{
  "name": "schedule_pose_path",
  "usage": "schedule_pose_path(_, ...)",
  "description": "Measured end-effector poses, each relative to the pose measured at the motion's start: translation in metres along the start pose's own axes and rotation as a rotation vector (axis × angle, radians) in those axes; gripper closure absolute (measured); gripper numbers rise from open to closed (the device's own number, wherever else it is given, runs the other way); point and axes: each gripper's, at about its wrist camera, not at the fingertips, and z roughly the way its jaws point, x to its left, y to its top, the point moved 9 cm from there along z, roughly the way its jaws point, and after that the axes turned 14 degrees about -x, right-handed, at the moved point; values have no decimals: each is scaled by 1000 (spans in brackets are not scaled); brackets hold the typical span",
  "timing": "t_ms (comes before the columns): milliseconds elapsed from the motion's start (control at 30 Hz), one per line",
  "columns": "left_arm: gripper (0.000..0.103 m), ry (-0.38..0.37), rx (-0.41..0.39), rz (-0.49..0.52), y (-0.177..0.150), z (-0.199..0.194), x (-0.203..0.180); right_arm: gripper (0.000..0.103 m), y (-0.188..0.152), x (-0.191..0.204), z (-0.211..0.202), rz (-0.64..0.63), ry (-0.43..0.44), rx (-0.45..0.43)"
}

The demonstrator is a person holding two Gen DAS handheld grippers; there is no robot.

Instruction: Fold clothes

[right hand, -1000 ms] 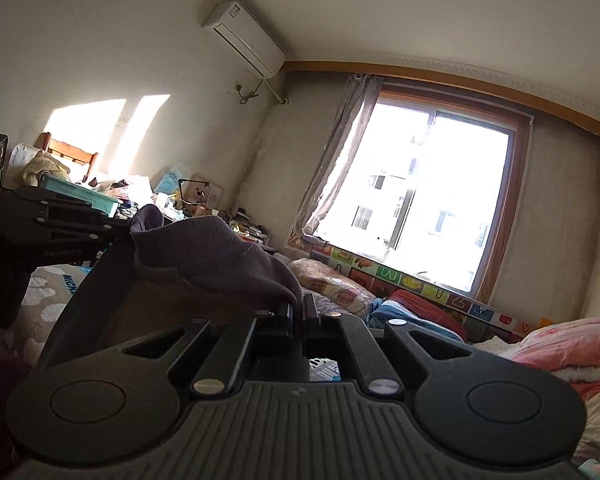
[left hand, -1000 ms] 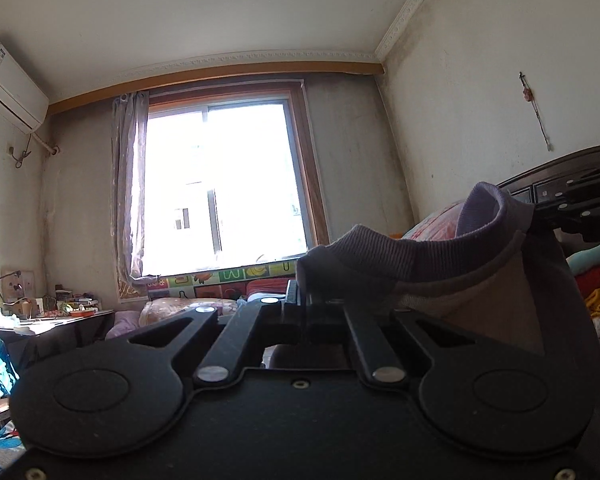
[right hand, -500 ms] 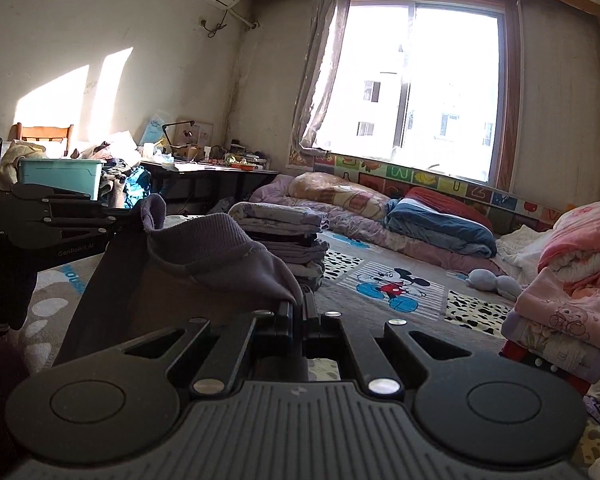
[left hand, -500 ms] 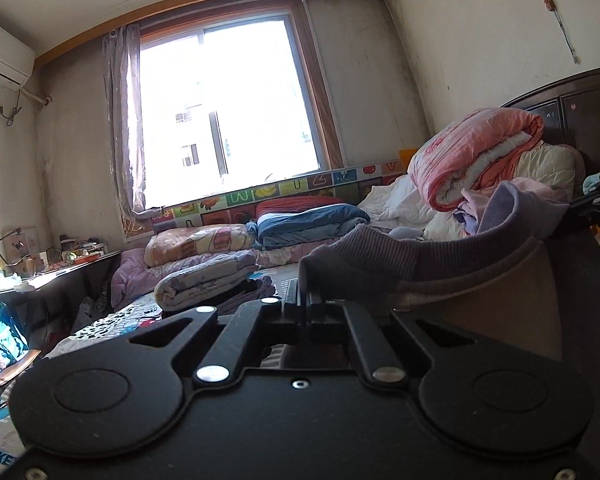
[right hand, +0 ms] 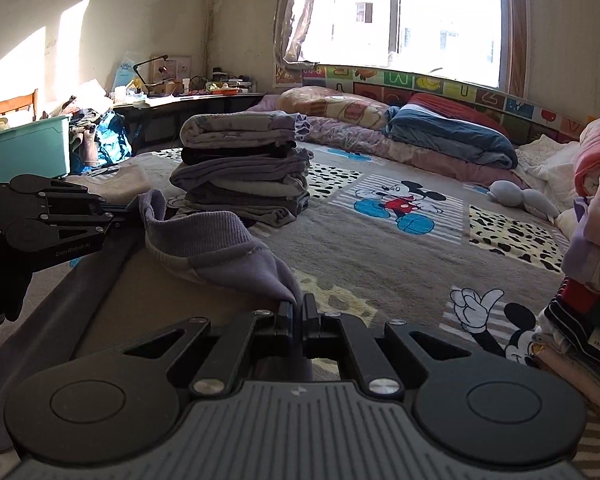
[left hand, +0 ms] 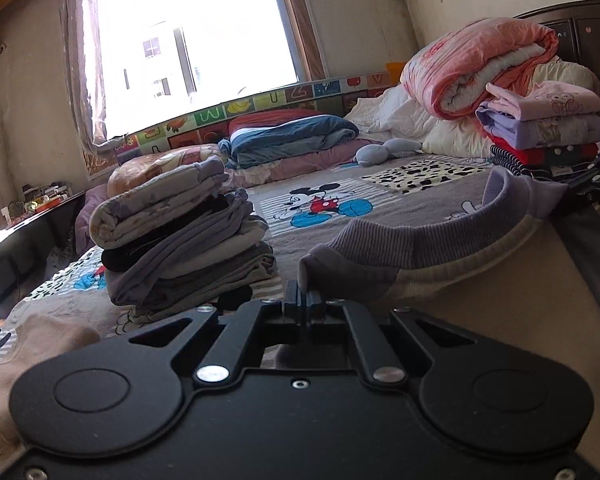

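A garment with a purple ribbed collar point(left hand: 420, 244) and a cream body hangs stretched between my two grippers above the bed. My left gripper point(left hand: 303, 294) is shut on one end of the collar. My right gripper point(right hand: 298, 308) is shut on the other end of the garment's collar point(right hand: 220, 236). In the right wrist view the left gripper point(right hand: 120, 212) shows at the left edge, and in the left wrist view the right gripper point(left hand: 572, 190) shows at the right edge. A stack of folded clothes point(left hand: 180, 240) point(right hand: 244, 176) stands on the bed just beyond.
The bed sheet point(right hand: 380, 248) has cartoon mouse prints. A second pile of folded clothes point(left hand: 540, 132) point(right hand: 592, 280) sits to the right, with a rolled pink quilt point(left hand: 480, 64) behind it. Folded blankets point(right hand: 448, 136) lie under the window. A teal bin point(right hand: 32, 152) and a cluttered desk point(right hand: 188, 96) stand to the left.
Both grippers have tilted down from the ceiling and window toward the bed, carrying the garment lower. The grip on the collar is unchanged.
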Motion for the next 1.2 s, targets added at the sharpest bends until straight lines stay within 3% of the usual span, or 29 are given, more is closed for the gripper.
schedule_pose_path(233,103,-42,125,-20,-48,49,3,97,-39,-22,57,88,12,106)
schedule_pose_path(500,102,-120,264,-69,-78,91,-2,97,-82,-57,98,259,31,213)
schedule_pose_path(600,101,-168,361,-234,-97,104,9,93,-104,-71,108,442,78,267)
schedule_pose_path(667,92,-201,402,-469,-107,111,29,95,-117,-89,109,657,122,227)
schedule_pose_path(733,92,-239,429,-686,-117,114,47,100,-123,-97,106,775,149,194)
schedule_pose_path(767,92,-252,427,-729,-119,113,50,99,-126,-101,104,832,163,178)
schedule_pose_path(833,92,-243,419,-724,-115,109,48,96,-126,-102,98,874,169,155)
schedule_pose_path(933,91,-212,421,-768,-109,96,50,82,-119,-102,81,869,127,117)
schedule_pose_path(1000,81,-181,410,-798,-104,80,58,63,-119,-106,59,906,79,79)
schedule_pose_path(1067,56,-153,389,-793,-99,57,63,55,-121,-110,35,959,35,51)
schedule_pose_path(1200,50,-85,369,-754,-93,2,66,52,-133,-101,-14,1022,-14,19)
